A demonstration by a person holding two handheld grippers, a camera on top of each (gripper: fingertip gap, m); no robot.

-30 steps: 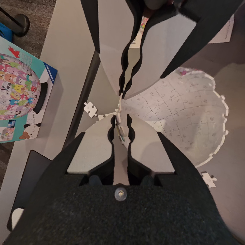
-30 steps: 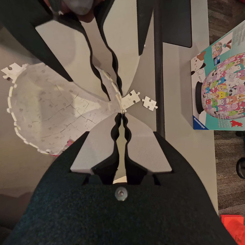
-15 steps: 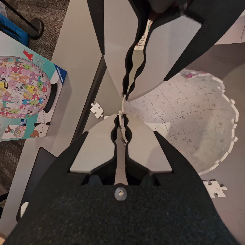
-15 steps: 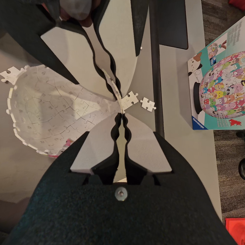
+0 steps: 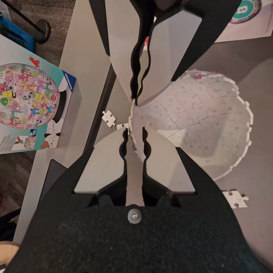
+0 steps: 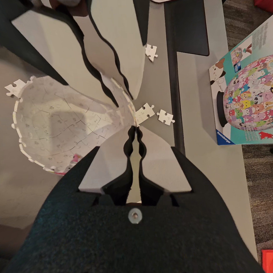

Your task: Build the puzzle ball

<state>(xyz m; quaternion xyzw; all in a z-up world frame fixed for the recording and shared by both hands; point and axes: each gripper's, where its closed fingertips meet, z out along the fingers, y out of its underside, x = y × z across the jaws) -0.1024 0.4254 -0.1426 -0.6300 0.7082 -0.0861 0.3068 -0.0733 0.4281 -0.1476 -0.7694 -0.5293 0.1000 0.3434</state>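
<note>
On the grey table (image 5: 94,59), right gripper (image 6: 135,128) pinches the flimsy half-shell's (image 5: 206,125) rim; left gripper (image 5: 134,130) straddles it, unclenched

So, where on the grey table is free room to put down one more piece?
Free: the bare grey table below the white half-built puzzle shell. Crowded: the strip between the shell's rim and the dark table bar, where two loose white pieces lie beside both grippers.

Grey table (image 5: 82,62) on dark carpet floor (image 6: 257,192)
</note>
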